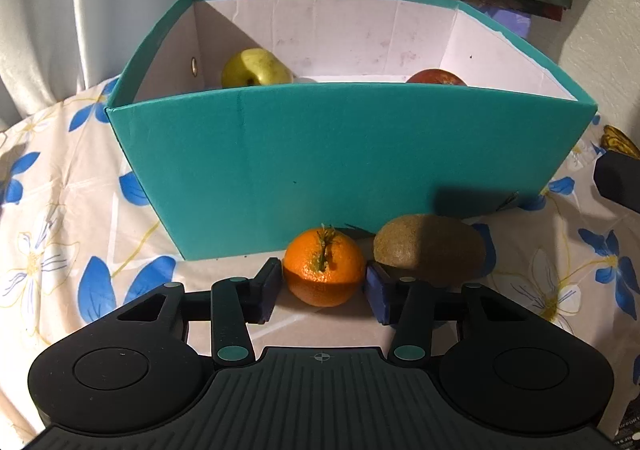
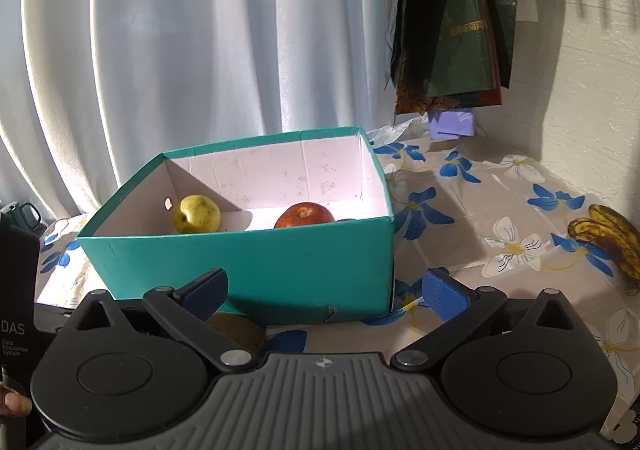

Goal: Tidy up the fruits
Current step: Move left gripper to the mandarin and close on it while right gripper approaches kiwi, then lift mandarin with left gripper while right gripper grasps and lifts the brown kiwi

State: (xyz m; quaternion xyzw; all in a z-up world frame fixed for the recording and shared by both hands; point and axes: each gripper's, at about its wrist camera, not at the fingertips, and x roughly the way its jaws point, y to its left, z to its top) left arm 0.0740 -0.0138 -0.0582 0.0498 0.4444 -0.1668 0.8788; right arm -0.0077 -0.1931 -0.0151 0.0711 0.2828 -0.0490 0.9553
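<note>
Pale grey pleated curtain (image 2: 192,50) is hanging behind everything, filling the background.

Counter under a beige floral-print cloth with blue and white flowers (image 2: 500,210) is carrying the lot; its edges are running out of frame.

Teal cardboard box with white inside (image 1: 328,162) is sitting open on the cloth. Its near wall is hiding the lower parts of a yellow-green apple (image 1: 256,68) at the left end and a red apple (image 1: 436,77) toward the right.

Dark green plastic bags (image 2: 452,22) are hanging at the upper right, lettering too blurred to read.

Right tongs (image 2: 325,292) are hovering spread wide in front of the box, gripping nothing.

Left tongs (image 1: 324,282) are straddling a small orange mandarin with a green stem (image 1: 323,268); both blue pads are sitting at its sides, contact hard to confirm.

Spotted overripe bananas (image 2: 610,240) are lying at the right, partly cut off.

Brown fuzzy kiwi (image 1: 430,247) is resting just right of the mandarin, half in shadow, below the box's front wall.
</note>
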